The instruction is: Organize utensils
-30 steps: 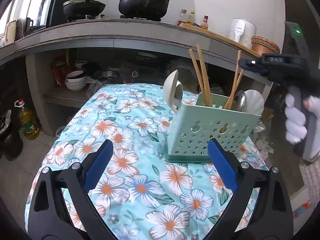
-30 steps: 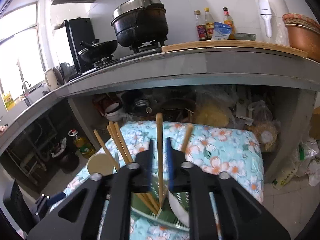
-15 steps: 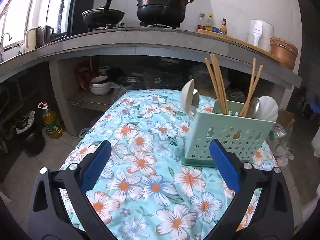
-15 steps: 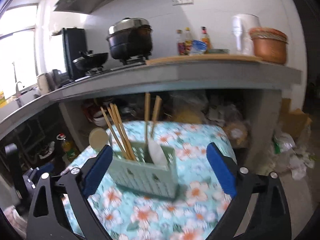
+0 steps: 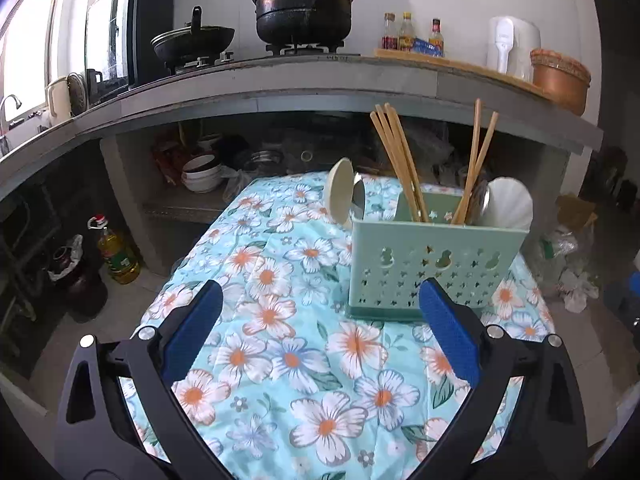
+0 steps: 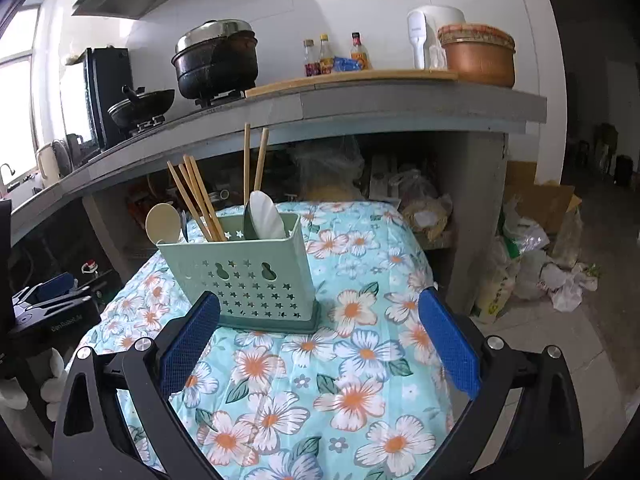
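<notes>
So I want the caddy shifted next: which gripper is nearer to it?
Roughly level. The left gripper faces the green caddy off its right fingertip; the right gripper has it off its left.

The utensil holder (image 6: 248,268) looks like matt green plastic, punched with star holes. Chopsticks (image 6: 196,200) in it look like bare wood; one spoon (image 5: 510,204) is glossy white (ceramic or plastic, unclear). The tablecloth (image 6: 352,364) is soft printed fabric, slightly creased.

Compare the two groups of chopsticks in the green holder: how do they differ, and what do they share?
The left chopsticks lean hard to the left; the right chopsticks stand almost upright. The left chopsticks number more, the right chopsticks only two. Both are wooden and stand in the holder.
</notes>
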`<state>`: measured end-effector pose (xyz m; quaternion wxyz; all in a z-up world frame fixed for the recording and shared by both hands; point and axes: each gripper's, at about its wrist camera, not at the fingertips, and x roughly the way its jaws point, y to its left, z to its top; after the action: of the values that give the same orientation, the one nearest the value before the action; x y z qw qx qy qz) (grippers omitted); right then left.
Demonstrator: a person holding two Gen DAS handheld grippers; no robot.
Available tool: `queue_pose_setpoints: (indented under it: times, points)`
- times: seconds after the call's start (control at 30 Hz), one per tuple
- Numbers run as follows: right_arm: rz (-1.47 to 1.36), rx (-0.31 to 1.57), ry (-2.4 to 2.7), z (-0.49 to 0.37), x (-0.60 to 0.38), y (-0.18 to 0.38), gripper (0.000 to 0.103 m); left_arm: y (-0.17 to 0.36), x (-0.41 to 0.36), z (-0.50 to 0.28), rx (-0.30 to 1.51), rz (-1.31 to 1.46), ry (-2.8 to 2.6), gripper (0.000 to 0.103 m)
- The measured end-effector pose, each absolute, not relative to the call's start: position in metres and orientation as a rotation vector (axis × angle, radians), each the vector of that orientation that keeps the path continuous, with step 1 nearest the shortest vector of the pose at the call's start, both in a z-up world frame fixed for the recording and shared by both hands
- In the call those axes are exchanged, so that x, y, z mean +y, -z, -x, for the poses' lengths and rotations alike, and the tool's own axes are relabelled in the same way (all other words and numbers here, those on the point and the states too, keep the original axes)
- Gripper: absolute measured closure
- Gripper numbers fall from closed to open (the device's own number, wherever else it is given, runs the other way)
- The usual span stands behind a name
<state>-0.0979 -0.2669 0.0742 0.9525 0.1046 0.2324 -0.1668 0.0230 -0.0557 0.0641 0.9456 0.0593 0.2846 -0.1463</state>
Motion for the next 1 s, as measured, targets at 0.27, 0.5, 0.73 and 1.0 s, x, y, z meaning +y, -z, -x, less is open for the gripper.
queue_pose_setpoints:
  times: [0.27,0.5,0.73,1.0]
  points:
    - [-0.157,0.592,0.383,0.094,-0.259,-0.057,0.006,-0.058,-0.062,-0.009,0.629,-0.162,0.274,0.008]
    - [-0.165,0.617,0.406,0.104,-0.262,-0.058,0.006,-0.056,-0.063,0.000,0.664,-0.144,0.292,0.008]
    - [-0.185,0.635,0.428,0.106,-0.272,-0.060,0.006,-0.053,-0.067,-0.001,0.673,-0.162,0.274,0.008]
    - [-0.182,0.643,0.423,0.104,-0.271,-0.060,0.006,-0.051,-0.059,-0.006,0.672,-0.174,0.216,0.008]
